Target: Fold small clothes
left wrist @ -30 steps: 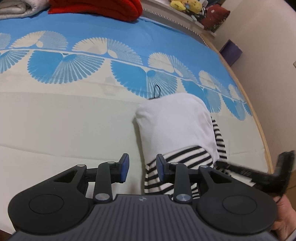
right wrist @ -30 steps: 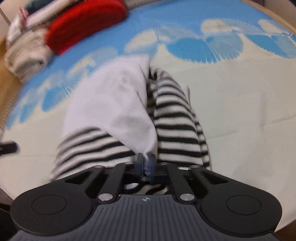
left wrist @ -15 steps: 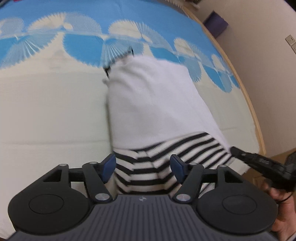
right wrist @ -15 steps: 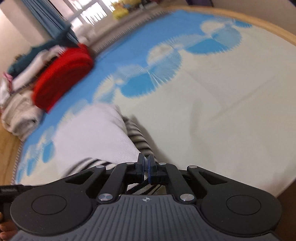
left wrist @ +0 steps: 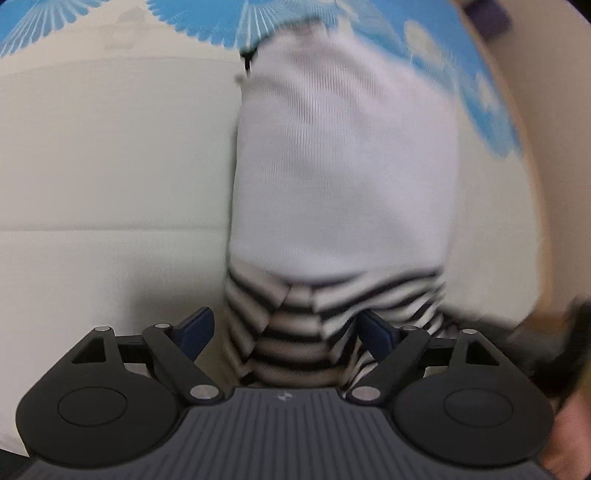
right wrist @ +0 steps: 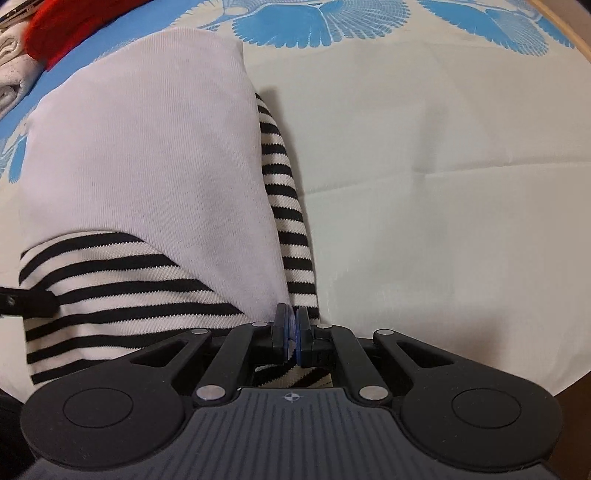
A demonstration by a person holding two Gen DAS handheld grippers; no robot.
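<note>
Cream bedspread with blue fan pattern [right wrist: 424,155] lies bare toward 3 o'clock. White knit garment with black-and-white striped hem [right wrist: 147,155] runs lengthwise from 12 to 6. Right gripper [right wrist: 291,334] pinches its striped edge; left gripper [left wrist: 284,332], jaws opening, straddles the hem unpressed.

The folded garment [right wrist: 147,177] is laid on the bedsheet [right wrist: 443,184], filling the left half of the right wrist frame; stacked clothes [right wrist: 55,26] are seen behind it, upper left.
</note>
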